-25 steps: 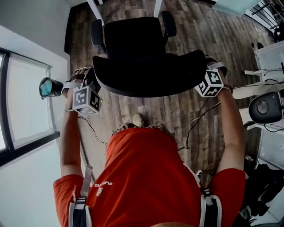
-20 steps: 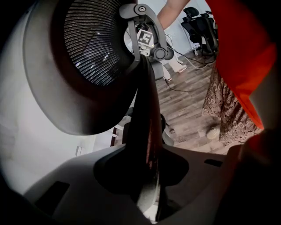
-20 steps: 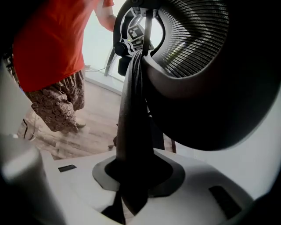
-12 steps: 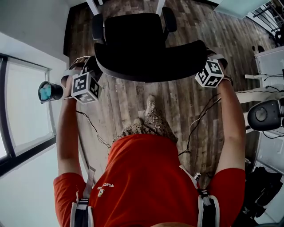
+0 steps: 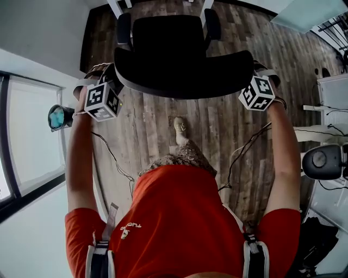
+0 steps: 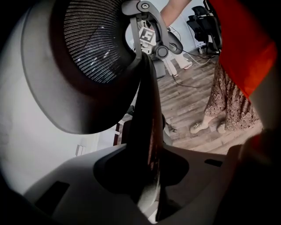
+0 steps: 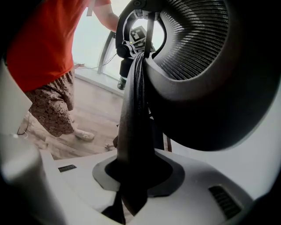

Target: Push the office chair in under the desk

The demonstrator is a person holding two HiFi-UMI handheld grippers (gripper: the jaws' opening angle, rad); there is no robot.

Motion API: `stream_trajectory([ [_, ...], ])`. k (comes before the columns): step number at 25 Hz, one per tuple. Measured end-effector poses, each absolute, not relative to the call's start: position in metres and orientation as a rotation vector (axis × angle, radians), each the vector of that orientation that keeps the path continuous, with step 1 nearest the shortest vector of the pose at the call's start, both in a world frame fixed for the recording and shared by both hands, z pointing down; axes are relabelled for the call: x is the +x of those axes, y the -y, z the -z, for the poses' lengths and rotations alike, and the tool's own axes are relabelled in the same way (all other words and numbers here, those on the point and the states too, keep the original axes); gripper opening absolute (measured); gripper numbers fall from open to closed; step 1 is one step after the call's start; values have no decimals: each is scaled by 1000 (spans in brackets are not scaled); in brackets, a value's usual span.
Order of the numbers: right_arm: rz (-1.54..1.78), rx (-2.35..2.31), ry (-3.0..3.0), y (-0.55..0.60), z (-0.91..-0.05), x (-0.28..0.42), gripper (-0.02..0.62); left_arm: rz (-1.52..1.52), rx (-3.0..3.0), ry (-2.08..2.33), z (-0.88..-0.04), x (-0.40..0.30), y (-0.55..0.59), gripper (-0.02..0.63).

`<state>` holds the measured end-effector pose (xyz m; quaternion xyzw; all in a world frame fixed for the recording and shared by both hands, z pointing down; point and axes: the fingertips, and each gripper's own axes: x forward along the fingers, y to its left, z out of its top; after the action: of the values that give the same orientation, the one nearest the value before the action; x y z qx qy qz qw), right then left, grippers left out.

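Swivel risk: black mesh-backed office chair (image 5: 163,54) at 12 o'clock on wood floor (image 5: 217,130), armrests (image 5: 124,30) near white desk legs (image 5: 116,7); uneven push jams them. Backrest rim (image 5: 179,93) pinched by left gripper (image 5: 112,87) and right gripper (image 5: 254,81); pinch may slip.

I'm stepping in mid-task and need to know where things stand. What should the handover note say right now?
Left gripper: jaws shut on the office chair at the left end of its backrest.
Right gripper: jaws shut on the backrest's right end.
Chair stands on the wood floor, seat facing two white legs, probably the desk's, at the head view's top.
Done: both grips taken.
To do: push the chair in under the desk; desktop not in view.
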<state>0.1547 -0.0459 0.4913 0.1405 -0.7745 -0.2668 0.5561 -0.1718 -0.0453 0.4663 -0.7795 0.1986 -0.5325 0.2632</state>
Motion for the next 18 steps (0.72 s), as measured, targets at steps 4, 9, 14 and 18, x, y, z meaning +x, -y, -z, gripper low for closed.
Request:
stream_trajectory([
  [4,638,319,1830,85,-492,157,110,1464,-2108,-543,-470,-173,81,117],
  [9,635,300,1827,131,-493,163,109,1473,-2111,-566,-470,-166,120,117],
  [14,646,281,1842,172,-488,159,109,1491,-2115,-580,-469,-166,159,117],
  [18,647,268,1848,206,-490,155,109,1502,-2116,-598,-471,-169,190,120],
])
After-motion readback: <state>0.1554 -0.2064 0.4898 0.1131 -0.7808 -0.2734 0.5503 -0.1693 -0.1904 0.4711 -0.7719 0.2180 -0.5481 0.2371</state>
